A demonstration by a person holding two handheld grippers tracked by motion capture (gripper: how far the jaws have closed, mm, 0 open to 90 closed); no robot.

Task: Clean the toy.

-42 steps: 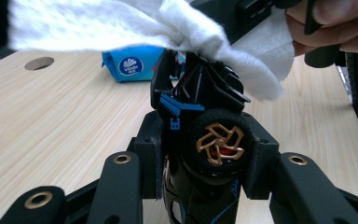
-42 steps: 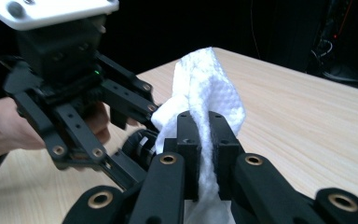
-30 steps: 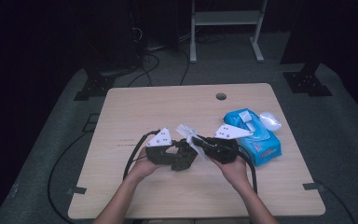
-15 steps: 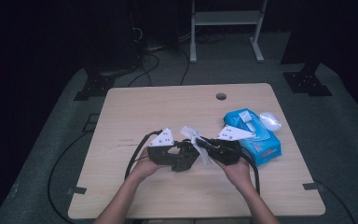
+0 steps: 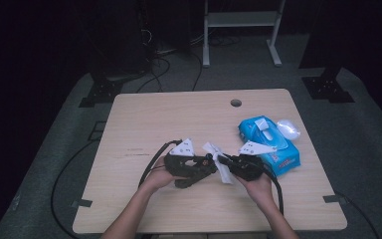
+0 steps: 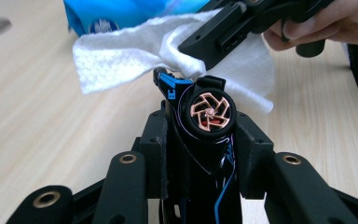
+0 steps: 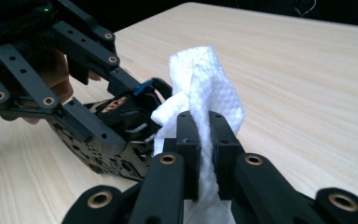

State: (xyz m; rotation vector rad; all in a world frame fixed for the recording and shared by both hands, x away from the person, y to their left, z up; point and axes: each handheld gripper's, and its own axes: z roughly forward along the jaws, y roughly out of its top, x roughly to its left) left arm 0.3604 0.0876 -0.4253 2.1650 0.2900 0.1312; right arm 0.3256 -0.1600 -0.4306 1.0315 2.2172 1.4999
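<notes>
Fingers (image 7: 219, 140) pinch wipe (image 7: 209, 79) between them.

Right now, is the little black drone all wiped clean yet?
Not yet. One white wipe is already out of the blue wipes pack, pinched in the right tool. The left tool holds the black drone, with the wipe at its front. The wiping itself is in hand, still unfinished.

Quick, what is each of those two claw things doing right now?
Left gripper: closed on a small black drone frame with a copper-wound motor; its jaws have just been closing.
Right gripper: shut on a white wipe.
</notes>
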